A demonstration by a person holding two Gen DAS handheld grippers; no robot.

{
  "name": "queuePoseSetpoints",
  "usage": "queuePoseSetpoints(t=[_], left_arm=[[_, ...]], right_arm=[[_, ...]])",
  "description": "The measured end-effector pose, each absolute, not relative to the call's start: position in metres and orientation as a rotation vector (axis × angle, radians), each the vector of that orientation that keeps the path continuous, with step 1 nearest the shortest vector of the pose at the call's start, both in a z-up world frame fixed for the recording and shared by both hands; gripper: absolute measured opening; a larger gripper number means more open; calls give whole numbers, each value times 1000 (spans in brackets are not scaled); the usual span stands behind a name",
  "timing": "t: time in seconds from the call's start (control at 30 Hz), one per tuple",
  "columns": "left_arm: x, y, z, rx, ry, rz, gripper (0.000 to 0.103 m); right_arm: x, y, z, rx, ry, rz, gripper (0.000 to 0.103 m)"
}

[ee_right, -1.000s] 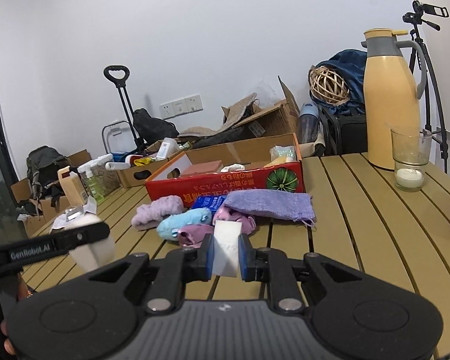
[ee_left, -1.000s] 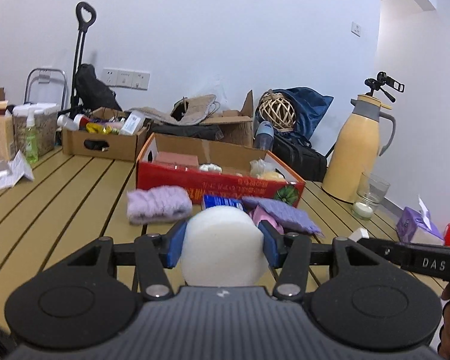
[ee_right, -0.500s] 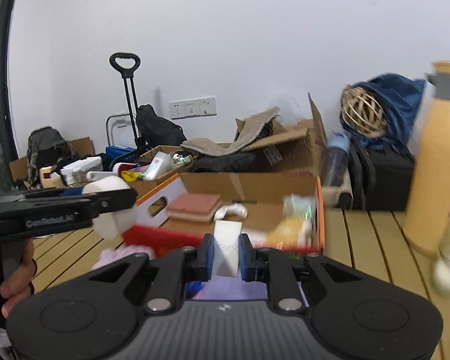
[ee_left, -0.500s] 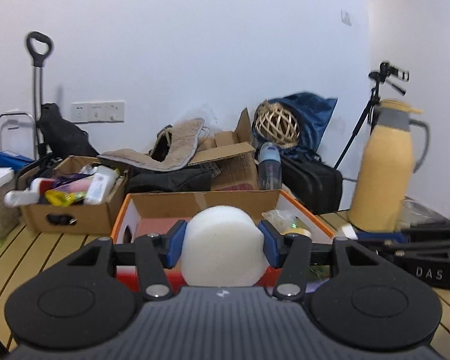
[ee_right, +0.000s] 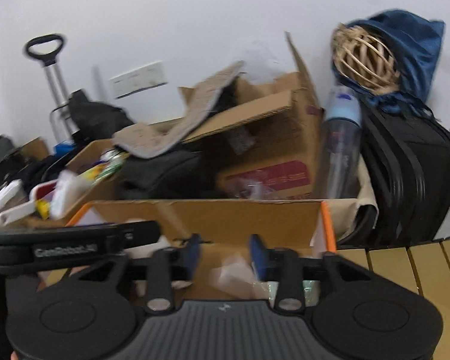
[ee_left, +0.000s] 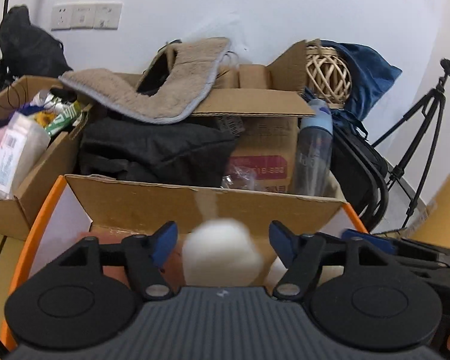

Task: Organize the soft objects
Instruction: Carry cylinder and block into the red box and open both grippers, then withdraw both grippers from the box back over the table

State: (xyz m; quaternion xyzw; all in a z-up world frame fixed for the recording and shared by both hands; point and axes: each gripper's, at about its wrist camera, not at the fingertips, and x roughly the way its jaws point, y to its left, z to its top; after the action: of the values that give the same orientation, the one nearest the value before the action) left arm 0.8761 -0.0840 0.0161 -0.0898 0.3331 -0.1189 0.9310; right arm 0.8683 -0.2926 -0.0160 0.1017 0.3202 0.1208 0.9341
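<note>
Left gripper point(ee_left: 222, 240): my jaws opening, white foam roll point(ee_left: 222, 255) loose between them, lower centre.
Right gripper point(ee_right: 225, 255): my jaws opening, nothing gripped.
Box point(ee_left: 201, 201): orange-rimmed, beneath both.

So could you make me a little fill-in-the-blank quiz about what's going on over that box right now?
1. The white foam piece sits between the left tool's blue pads without touching them, above the ____-rimmed cardboard box.
2. The woven wicker ball rests against a ____ cloth bag.
3. A beige fleece mat lies draped over an open ____ box behind.
4. The right tool's jaws are opening, and nothing is pressed ____ them.

Missing words: orange; blue; cardboard; between
</note>
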Motion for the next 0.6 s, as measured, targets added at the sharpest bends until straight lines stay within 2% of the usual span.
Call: queuePoseSetpoints(t=[0.03,0.1,0.3,0.5,0.6], left_arm=[[876,-81,15,-190,678,-247,80],[877,-78,14,-188,661,-249,84],[856,-70,33,-184,630,-251,84],[800,-54,78,-149,570,-275,84],[757,-42,101,-128,533,-287,85]], right_arm=[[868,-296,-20,222,648,244,63],[865,-298,-20,235,640,239,63],[849,-293,-2,177,594,226,63],[798,-292,44,104,533,228,63],[753,-298,63,78,499,234,73]])
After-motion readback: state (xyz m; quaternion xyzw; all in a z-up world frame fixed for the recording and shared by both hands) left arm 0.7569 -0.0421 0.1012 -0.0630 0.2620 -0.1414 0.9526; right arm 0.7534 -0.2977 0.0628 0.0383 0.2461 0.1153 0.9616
